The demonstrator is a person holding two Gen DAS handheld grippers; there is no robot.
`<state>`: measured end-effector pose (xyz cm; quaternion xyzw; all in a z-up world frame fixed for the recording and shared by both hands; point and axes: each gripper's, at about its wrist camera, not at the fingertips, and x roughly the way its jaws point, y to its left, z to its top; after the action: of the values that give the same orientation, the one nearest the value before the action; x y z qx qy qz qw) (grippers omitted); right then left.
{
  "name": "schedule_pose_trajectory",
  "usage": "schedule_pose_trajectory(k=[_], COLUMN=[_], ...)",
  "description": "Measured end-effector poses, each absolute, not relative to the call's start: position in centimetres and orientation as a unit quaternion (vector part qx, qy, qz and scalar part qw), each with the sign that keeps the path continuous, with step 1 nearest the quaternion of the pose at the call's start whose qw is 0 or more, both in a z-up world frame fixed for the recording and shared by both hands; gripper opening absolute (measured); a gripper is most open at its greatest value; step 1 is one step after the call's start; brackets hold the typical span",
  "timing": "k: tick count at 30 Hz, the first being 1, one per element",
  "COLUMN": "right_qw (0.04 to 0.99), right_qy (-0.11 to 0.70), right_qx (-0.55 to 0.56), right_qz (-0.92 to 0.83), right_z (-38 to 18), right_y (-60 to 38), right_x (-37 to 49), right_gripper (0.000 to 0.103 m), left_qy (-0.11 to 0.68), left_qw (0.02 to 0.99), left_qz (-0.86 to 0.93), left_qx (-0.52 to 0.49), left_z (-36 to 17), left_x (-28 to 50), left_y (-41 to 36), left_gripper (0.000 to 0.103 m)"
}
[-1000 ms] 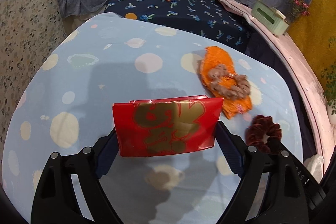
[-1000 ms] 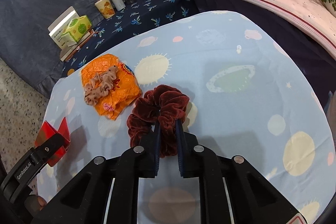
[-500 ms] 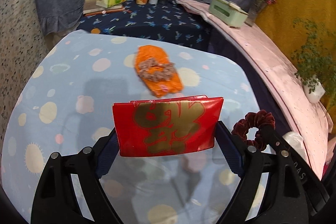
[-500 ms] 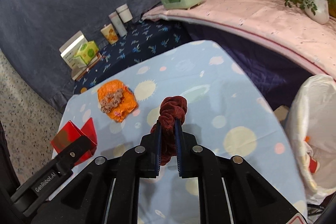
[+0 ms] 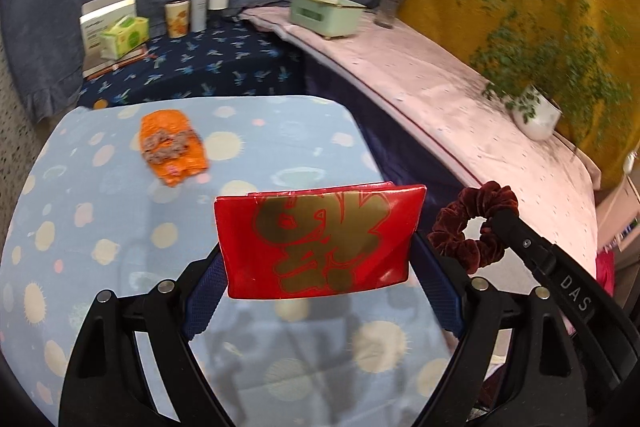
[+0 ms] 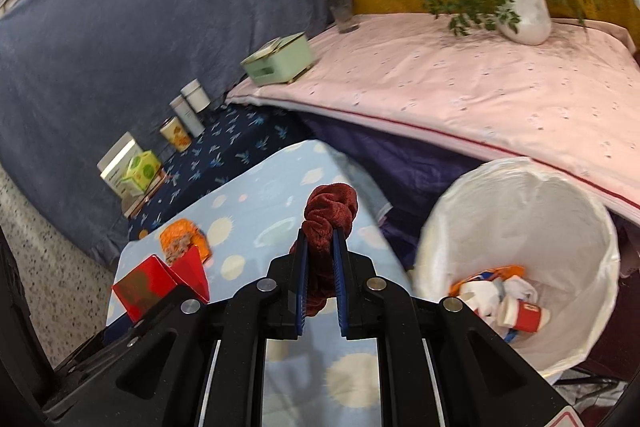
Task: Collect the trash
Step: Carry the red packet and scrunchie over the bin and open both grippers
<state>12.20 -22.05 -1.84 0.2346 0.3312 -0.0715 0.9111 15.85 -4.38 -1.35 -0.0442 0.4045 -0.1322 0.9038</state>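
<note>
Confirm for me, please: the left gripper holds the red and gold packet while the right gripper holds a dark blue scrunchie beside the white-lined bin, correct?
Not quite: the scrunchie is dark red, not blue, as the right wrist view shows. The rest stands: the left gripper holds the red and gold packet, and the right gripper has its jaws shut on the scrunchie beside the white-lined bin.

Glossy red packet (image 5: 318,241), plush velvet scrunchie (image 6: 329,217), thin crinkled plastic bin liner (image 6: 516,195).

Right gripper (image 6: 320,255) clamps maroon scrunchie (image 6: 330,213) beside white-lined bin (image 6: 516,179)
</note>
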Motion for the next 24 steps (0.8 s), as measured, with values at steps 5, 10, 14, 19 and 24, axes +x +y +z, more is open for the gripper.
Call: schedule_pose_trajectory(k=[5, 10, 14, 19, 24], right_qw=[0.909, 0.904, 0.900, 0.896, 0.893], right_qy=[0.320, 0.311, 0.304, 0.301, 0.300], right_qx=[0.248, 0.263, 0.274, 0.280, 0.283], right_qz=[-0.099, -0.127, -0.149, -0.166, -0.178], right_z=[-1.8, -2.1, -2.3, -2.6, -2.9], right_y=[-26.0, -29.8, -32.3, -34.4, -35.9], right_x=[9.8, 7.8, 6.3, 4.9, 4.2], right_gripper=[0.011, 0.011, 0.011, 0.011, 0.011], left_qy=[0.403, 0.406, 0.405, 0.406, 0.408], left_qw=[0.899, 0.891, 0.887, 0.881, 0.877], left_qz=[-0.167, -0.201, -0.223, -0.241, -0.253], left_qx=[-0.020, -0.001, 0.014, 0.023, 0.028], left_z=[-1.2, -1.4, -1.7, -1.9, -2.0], left_x=[14.6, 13.5, 12.7, 12.3, 12.1], left_y=[-8.9, -13.1, -15.9, -18.3, -19.8], left_gripper=[0.083, 0.083, 0.083, 0.083, 0.083])
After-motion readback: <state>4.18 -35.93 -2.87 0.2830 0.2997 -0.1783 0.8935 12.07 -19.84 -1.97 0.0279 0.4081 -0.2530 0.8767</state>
